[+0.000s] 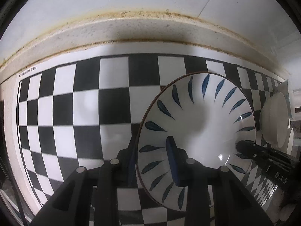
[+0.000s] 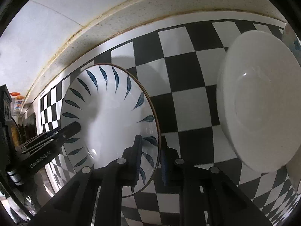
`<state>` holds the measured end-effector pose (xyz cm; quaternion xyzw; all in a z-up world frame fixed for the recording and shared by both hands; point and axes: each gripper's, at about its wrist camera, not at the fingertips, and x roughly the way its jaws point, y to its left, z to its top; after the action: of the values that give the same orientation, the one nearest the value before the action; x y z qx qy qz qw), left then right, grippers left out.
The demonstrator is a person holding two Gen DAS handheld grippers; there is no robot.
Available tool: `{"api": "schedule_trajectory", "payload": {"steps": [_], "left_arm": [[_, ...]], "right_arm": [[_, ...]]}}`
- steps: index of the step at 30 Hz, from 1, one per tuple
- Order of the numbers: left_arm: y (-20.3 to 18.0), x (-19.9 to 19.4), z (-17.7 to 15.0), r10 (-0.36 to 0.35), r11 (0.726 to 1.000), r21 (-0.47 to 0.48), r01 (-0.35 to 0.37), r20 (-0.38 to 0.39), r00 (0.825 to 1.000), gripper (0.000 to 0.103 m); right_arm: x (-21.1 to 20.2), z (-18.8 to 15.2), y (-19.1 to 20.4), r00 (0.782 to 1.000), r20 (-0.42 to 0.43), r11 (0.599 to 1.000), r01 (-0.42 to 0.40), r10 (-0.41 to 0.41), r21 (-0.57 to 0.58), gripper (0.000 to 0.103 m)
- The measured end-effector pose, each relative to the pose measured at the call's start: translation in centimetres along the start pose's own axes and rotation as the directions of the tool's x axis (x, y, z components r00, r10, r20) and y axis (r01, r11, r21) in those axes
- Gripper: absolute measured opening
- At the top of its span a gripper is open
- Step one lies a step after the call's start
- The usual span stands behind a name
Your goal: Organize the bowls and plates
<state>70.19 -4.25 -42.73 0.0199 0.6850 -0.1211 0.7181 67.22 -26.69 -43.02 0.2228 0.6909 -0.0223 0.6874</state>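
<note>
Left claw (image 2: 72,130) reads "GenRobot.AI"; right claw (image 1: 244,146) "DAS".

The leaf-patterned plate (image 1: 197,124) looks like glazed ceramic, glossy, with bright glints on its smooth well. The white plate (image 2: 261,101) has the same shiny glaze. The checkerboard mat (image 1: 84,103) is flat and faintly sheeny, like printed paper. The far countertop ledge (image 1: 131,30) is speckled, matt stone, stained along its seams.

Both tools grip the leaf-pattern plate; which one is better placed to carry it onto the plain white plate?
Probably the right tool. It clamps the leaf-pattern plate on the rim nearest the plain white plate, which lies to its right. The left tool holds the far rim.
</note>
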Motion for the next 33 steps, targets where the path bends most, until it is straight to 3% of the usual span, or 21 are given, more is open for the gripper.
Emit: {"api": "schedule_trajectory", "payload": {"steps": [13, 21, 33], "left_arm": [[-2.0, -7.7, -6.4, -0.038, 0.999, 0.000, 0.038, 0.111, 0.993, 0.028], [-3.0, -13.0, -9.4, -0.051, 0.998, 0.038, 0.046, 0.154, 0.987, 0.028], [-7.0, -14.7, -15.8, -0.089, 0.993, 0.094, 0.075, 0.151, 0.984, 0.028]], "right_arm": [[-6.1, -4.3, 1.1, 0.995, 0.079, 0.994, -0.055, 0.062, -0.090, 0.015], [-11.8, -10.0, 0.6, 0.988, 0.127, 0.988, -0.073, 0.091, -0.135, 0.015], [-17.7, -18.3, -4.5, 0.982, 0.159, 0.987, -0.083, 0.105, -0.136, 0.014]]}}
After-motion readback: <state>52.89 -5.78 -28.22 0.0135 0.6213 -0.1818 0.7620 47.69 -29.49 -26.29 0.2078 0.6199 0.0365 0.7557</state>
